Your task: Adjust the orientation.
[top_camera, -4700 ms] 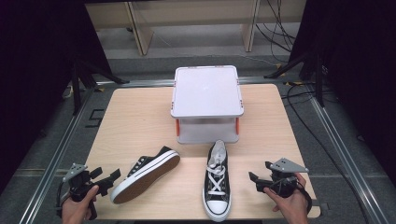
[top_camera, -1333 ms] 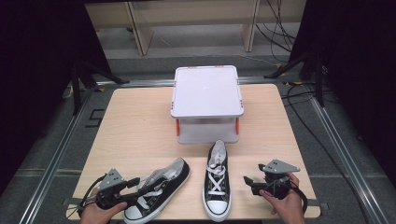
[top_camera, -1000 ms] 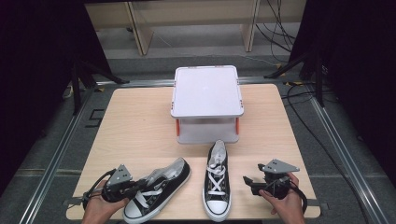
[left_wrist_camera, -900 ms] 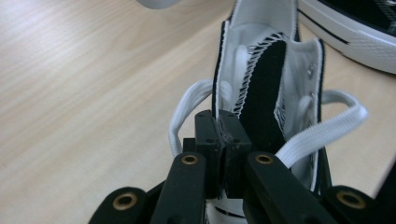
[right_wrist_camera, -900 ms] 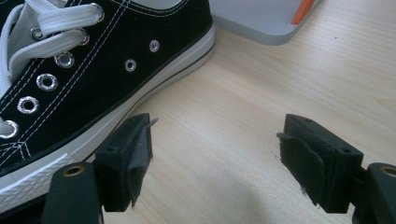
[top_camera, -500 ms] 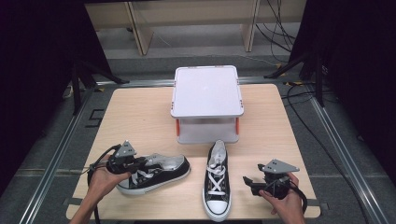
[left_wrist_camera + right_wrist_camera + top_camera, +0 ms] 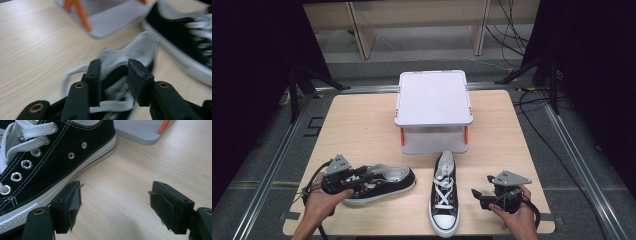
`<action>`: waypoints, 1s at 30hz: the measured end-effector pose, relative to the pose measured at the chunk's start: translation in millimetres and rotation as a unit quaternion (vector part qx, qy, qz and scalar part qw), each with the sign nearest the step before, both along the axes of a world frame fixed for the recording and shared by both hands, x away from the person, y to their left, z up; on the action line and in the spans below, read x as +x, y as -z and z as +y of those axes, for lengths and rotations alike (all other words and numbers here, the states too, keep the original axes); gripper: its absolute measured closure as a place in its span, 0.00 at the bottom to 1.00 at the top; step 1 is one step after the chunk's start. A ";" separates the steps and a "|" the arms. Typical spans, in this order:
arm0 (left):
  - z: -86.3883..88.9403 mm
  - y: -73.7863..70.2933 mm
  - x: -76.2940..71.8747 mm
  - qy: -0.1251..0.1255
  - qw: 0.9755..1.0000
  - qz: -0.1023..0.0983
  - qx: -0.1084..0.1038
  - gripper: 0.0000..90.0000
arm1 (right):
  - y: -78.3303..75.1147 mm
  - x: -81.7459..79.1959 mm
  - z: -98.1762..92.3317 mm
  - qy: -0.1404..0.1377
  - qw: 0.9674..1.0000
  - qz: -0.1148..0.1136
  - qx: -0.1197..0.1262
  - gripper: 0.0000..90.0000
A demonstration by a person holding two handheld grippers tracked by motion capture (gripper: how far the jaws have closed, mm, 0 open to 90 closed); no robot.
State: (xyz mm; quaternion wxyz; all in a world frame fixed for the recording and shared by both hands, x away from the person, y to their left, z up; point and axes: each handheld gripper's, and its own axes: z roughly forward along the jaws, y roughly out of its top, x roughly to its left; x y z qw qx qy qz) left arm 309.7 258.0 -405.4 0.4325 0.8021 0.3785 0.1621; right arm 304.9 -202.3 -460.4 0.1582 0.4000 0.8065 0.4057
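Light wooden table (image 7: 362, 120), lidded grey box (image 7: 433, 100), 2 black sneakers (image 7: 444, 192)

Pale wooden table (image 7: 362, 125) on grey floor (image 7: 277, 135), cables (image 7: 512, 20), dark curtains (image 7: 257, 60) either side.

Hand-held gripper (image 7: 113, 75) astride shoe tongue (image 7: 125, 56), w/ laces

Left hand (image 7: 319, 197) reaching in from the bottom edge, forearm angled up and rightward, wrapped around the left gripper (image 7: 362, 175) low over the tabletop (image 7: 362, 125). Jaws pointing rightward, partly closed, pinching the white tongue and collar of the left shoe (image 7: 130, 55) between them. Right hand (image 7: 517, 215) near the lower right, holding the right gripper (image 7: 477, 196) low, jaws pointing leftward. Jaws spread wide apart, nothing between them, hovering just beside the right shoe (image 7: 50, 157).
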 end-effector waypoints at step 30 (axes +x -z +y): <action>-75.6 38.2 -19.5 0.125 0.991 0.038 0.038 0.92 | 0.3 0.3 -3.4 0.001 1.000 -0.010 -0.005 0.28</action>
